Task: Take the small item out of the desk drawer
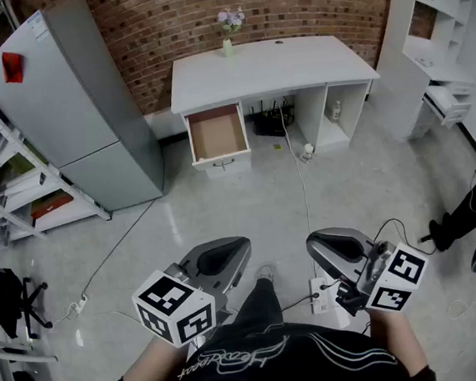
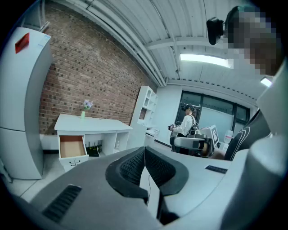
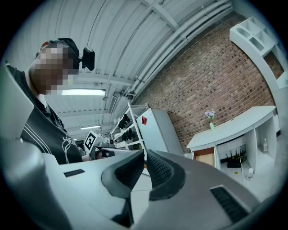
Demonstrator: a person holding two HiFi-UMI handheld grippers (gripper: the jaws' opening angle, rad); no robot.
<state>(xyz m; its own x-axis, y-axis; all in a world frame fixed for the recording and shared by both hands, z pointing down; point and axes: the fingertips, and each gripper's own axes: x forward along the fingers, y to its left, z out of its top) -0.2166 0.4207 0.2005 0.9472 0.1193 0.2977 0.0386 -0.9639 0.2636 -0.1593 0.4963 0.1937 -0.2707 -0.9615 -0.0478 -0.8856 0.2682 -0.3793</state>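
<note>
The left gripper (image 1: 222,256) and right gripper (image 1: 336,248) are hovering, fingers clenched on nothing; the drawer (image 1: 218,135) is standing open at 12 o'clock.

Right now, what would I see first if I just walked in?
The left gripper and right gripper, grey and marked with black-and-white squares, fill the bottom of the head view, jaws together and empty. Ahead, a white desk stands against the brick wall with its drawer pulled open and a vase of flowers on top.
</note>
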